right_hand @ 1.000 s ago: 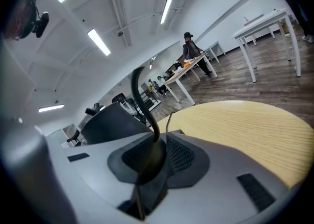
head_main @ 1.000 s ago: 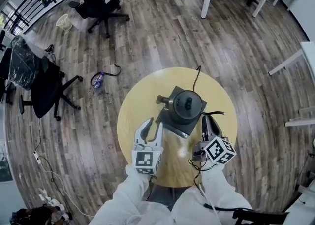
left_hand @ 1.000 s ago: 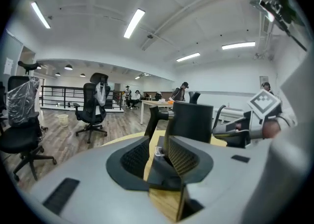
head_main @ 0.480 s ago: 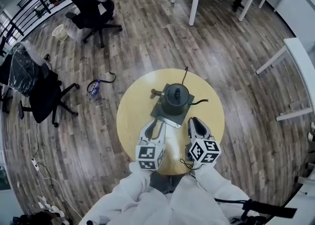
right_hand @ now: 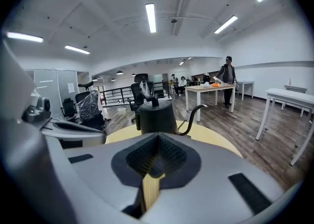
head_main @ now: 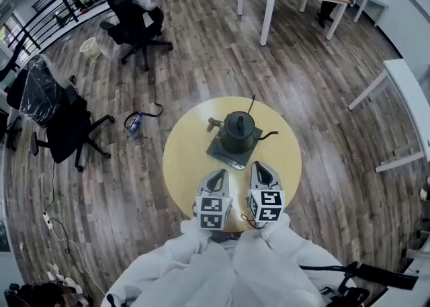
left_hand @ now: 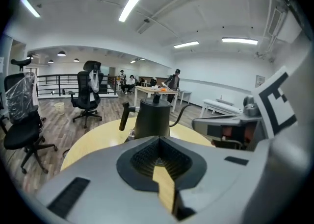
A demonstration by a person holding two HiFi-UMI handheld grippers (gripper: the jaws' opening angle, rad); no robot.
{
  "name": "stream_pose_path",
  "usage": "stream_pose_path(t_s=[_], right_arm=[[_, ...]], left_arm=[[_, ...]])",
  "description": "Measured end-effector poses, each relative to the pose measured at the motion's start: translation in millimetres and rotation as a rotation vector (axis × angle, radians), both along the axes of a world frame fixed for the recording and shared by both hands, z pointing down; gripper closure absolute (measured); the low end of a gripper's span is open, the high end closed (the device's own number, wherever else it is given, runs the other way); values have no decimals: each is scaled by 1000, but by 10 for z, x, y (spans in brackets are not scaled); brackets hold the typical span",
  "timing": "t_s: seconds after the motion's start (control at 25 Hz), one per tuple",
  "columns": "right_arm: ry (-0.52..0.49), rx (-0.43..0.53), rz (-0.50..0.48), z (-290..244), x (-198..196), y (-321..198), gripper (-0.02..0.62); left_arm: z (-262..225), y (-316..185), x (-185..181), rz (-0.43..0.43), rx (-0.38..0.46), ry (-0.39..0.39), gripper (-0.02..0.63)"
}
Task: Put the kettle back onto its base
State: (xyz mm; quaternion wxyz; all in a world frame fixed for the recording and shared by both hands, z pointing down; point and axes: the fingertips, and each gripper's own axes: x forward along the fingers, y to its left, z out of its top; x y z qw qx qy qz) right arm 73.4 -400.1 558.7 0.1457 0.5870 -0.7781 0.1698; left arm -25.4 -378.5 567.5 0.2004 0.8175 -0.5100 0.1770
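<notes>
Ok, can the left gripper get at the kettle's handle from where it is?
Probably yes: the handle sticks out on the kettle's left, and only bare table lies between it and the left gripper. Its jaws have just closed on nothing, so they would need opening first.

The right gripper [right_hand: 157, 138] fills the foreground, its jaws closed together with nothing between them. Just past their tips a black gooseneck kettle [right_hand: 156, 115] stands upright on the round yellow desk [right_hand: 215, 138], its spout [right_hand: 191, 116] curving right. The left gripper [right_hand: 73, 132] shows at left. Beyond are a plastic-wrapped office chair [right_hand: 89, 104] and a standing person [right_hand: 228, 75].
</notes>
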Motion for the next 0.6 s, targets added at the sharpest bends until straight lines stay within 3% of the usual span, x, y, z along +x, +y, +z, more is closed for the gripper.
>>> stream_pose_path(t_s=[0.2,0.6], right_arm=[[-1,-9,-64,-13,-86,4,583],[23,-3,-161,9,30,-69,583]], left_arm=[[-23,72,46,-19,-66,88,604],[-161,-119,98,-124,-50,108,605]])
